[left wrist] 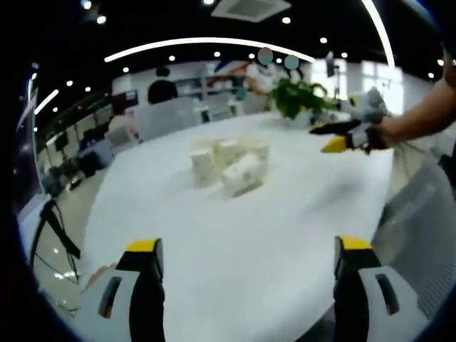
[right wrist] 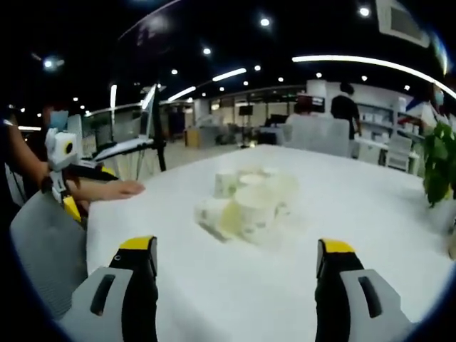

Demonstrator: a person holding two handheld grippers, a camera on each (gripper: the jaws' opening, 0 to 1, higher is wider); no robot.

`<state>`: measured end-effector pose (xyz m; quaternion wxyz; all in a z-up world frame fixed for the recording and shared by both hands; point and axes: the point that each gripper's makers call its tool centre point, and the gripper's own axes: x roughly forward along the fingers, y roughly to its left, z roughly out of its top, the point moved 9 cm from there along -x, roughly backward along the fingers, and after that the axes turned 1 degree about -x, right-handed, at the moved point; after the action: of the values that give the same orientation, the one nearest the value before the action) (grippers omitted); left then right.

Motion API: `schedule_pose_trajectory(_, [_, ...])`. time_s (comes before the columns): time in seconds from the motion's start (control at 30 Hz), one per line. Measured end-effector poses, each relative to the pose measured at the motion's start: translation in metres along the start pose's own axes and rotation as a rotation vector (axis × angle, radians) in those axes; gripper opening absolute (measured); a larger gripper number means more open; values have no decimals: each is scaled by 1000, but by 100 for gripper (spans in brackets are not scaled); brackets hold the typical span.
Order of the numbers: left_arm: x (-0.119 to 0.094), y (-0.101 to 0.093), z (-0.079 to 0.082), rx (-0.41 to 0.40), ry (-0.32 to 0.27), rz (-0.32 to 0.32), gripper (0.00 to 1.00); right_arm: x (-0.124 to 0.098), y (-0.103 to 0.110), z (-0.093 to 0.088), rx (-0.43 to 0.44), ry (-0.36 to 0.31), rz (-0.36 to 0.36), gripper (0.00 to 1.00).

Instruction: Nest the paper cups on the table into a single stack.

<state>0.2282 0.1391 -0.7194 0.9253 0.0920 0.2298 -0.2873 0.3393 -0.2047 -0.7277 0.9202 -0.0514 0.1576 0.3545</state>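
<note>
Several white paper cups (left wrist: pixel 229 165) sit bunched in the middle of the white table (left wrist: pixel 285 235); some stand upright and one or two lie on their sides. The same cluster of cups (right wrist: pixel 249 203) appears in the right gripper view, blurred. My left gripper (left wrist: pixel 248 249) hovers over the near table edge, jaws wide apart and empty. My right gripper (right wrist: pixel 236 253) is likewise open and empty, well short of the cups. The right gripper (left wrist: pixel 342 137) also shows at the right of the left gripper view, held by a hand. The left gripper (right wrist: pixel 70 182) shows at the left of the right gripper view.
A green potted plant (left wrist: pixel 298 96) stands at the far side of the table; its leaves (right wrist: pixel 440 167) also show in the right gripper view. Grey chairs (right wrist: pixel 43 249) surround the table. A person (right wrist: pixel 347 107) stands far back in the office.
</note>
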Motion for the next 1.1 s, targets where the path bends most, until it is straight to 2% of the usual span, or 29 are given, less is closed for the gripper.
schedule_pose_trajectory(0.4, [1,-2,-3,1,21,-4,97,47,-13,15,-36,-7,16,87])
schedule_pose_trajectory(0.63, [1,-2,-3,-8,21,-7,96,64,-15,13,-48,7,10,83])
schedule_pose_trajectory(0.87, [0,-2,-3,-11,26,-16,94,80,-24,17,-71,17,-7,73])
schedule_pose_trajectory(1.1, [-1,-3,-3,-17,16,-31,92,100,-32,11,-47,35,-23,62])
